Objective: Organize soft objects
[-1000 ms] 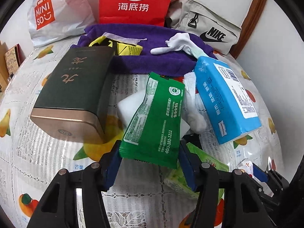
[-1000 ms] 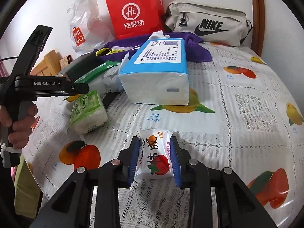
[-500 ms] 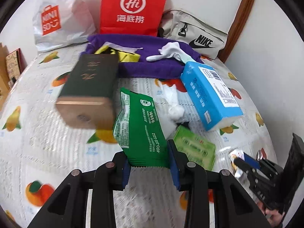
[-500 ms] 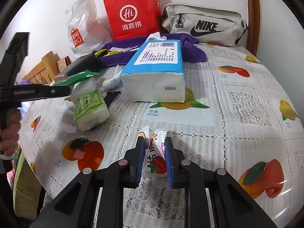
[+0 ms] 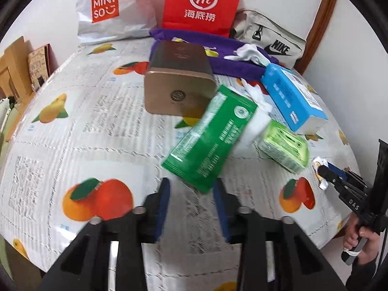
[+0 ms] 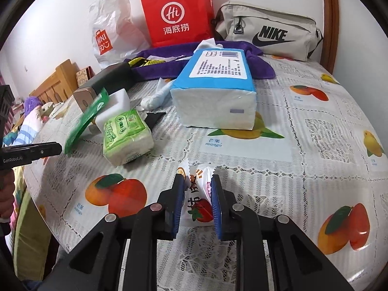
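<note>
While airborne, green packet (image 5: 210, 138) beyond left tool (image 5: 192, 206).

Left wrist view: taken from above the near table edge, faced toward the back wall. Right wrist view: set lower, further right, close over the tablecloth (image 6: 303, 145). Shared by both: red bag (image 5: 201, 2) (image 6: 177, 14), blue tissue pack (image 5: 293, 97) (image 6: 218, 77).

The left tool (image 5: 191, 200) points forward, low over the counter, its 2 blue-padded fingers (image 5: 162, 202) spread apart with nothing between them. The right tool (image 6: 196, 202) has its 2 fingers (image 6: 178, 203) closed in, pressing a small packet between the pads.
</note>
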The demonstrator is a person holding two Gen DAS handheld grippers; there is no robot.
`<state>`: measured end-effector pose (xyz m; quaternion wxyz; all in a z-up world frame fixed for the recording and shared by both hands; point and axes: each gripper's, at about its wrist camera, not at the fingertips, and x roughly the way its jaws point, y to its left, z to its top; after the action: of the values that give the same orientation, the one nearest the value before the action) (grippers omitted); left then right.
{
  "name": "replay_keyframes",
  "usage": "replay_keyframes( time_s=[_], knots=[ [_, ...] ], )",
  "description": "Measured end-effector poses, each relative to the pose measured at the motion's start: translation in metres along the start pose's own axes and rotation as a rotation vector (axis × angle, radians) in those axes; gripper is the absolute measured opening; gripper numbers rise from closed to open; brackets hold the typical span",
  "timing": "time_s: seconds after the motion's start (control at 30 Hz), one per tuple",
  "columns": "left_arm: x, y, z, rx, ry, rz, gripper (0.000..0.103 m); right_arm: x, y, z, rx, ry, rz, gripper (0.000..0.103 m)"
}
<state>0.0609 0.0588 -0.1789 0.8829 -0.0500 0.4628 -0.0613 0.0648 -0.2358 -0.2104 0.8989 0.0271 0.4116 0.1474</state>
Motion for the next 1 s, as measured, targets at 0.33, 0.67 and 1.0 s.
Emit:
replay_keyframes(
  time_s=[0.33,0.67,1.0],
  knots=[
    [0.029,-0.028,0.035,0.165,-0.04,-0.02,0.061,0.006,0.0,0.003,-0.025,0.025,0.025,0.034],
    [0.049,-0.028,0.042,0.166,-0.033,-0.058,0.033,0.009,0.004,0.004,-0.063,0.013,0.005,0.028],
    [0.027,-0.017,0.033,0.082,-0.03,-0.095,0.027,0.01,0.0,0.021,-0.047,0.02,0.039,0.011]
  ],
)
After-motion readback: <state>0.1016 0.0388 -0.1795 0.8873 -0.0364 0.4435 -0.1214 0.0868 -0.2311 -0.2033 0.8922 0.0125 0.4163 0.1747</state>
